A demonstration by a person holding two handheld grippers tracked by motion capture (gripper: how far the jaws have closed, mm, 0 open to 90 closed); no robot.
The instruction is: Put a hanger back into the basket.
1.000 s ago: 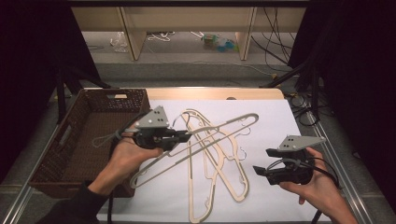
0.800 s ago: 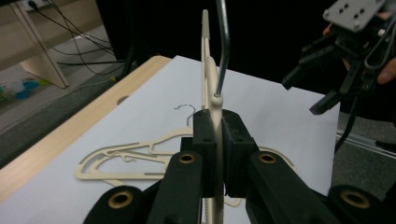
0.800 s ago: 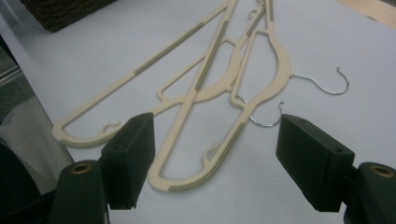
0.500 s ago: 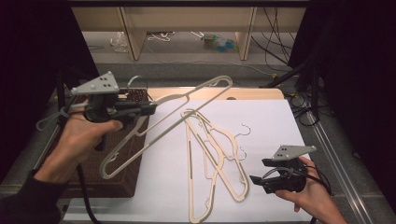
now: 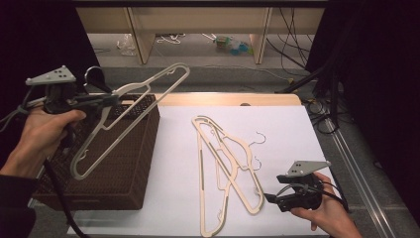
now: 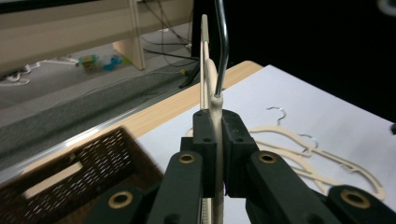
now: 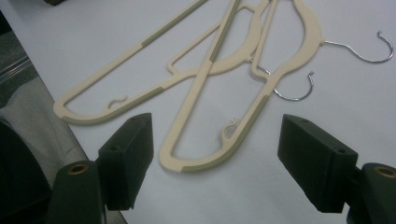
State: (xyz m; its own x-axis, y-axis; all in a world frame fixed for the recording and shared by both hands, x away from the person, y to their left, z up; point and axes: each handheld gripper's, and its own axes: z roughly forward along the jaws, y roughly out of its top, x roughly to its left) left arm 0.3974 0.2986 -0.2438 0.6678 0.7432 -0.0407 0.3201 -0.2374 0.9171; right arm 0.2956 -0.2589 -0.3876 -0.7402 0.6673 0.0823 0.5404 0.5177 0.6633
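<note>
The surface (image 5: pixel 297 129) is covered with a white sheet, a strip of bare wood peeking out along the far edge. Beyond it there's a grey floor, some pale wooden furniture legs and a mess of cables (image 5: pixel 292 49), and everything off to the sides is pretty much black. A dark brown wicker basket (image 5: pixel 124 163) sits at the left edge of the white sheet.

The left tool (image 5: pixel 111 100) is clamped tight on a cream hanger (image 5: pixel 133 116), right at the neck where the metal hook comes out. In the left gripper view the two pads (image 6: pixel 205 133) squeeze the cream plastic between them, with the hook rising just past them. That hanger is up in the air, tilted, hanging over the basket with its lower end above the near part of it.

The right tool (image 5: pixel 271 199) sits low over the near right part of the sheet, jaws spread wide with nothing between them, touching nothing as far as I can see. Just beside it lies a loose pile of hangers (image 5: pixel 228 163), overlapping each other flat on the sheet, hooks pointing toward the right.
</note>
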